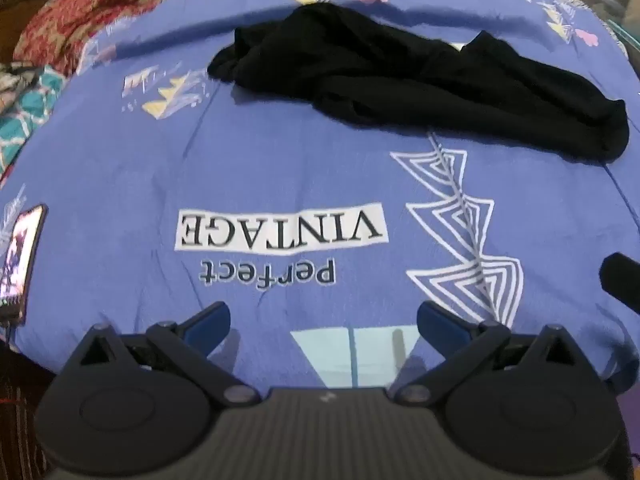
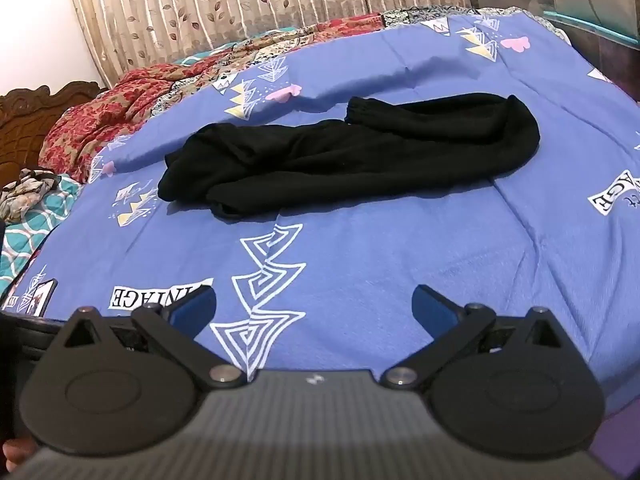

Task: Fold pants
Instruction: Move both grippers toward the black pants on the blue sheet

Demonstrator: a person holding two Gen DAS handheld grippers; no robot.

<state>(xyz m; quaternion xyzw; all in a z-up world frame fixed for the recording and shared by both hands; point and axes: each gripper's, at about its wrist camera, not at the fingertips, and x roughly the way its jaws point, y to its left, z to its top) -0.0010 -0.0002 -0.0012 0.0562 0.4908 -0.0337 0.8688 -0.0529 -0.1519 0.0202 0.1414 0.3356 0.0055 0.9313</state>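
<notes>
A pair of black pants [image 1: 420,84] lies crumpled in a long heap across the far part of a blue printed bedsheet [image 1: 280,168]. In the right wrist view the pants [image 2: 352,156] stretch from left to right, with a gathered cuff near the top. My left gripper [image 1: 323,320] hovers over the near part of the sheet, open, with nothing between its blue-padded fingers. My right gripper [image 2: 314,304] is also open and empty, well short of the pants. Part of the right gripper shows as a dark shape [image 1: 620,280] at the right edge of the left wrist view.
A phone with a lit screen [image 1: 20,256] lies on the sheet at the left. A red floral quilt [image 2: 104,112] and a teal patterned cloth [image 2: 28,232] are bunched along the far left of the bed. A leaf-print curtain [image 2: 240,4] hangs behind.
</notes>
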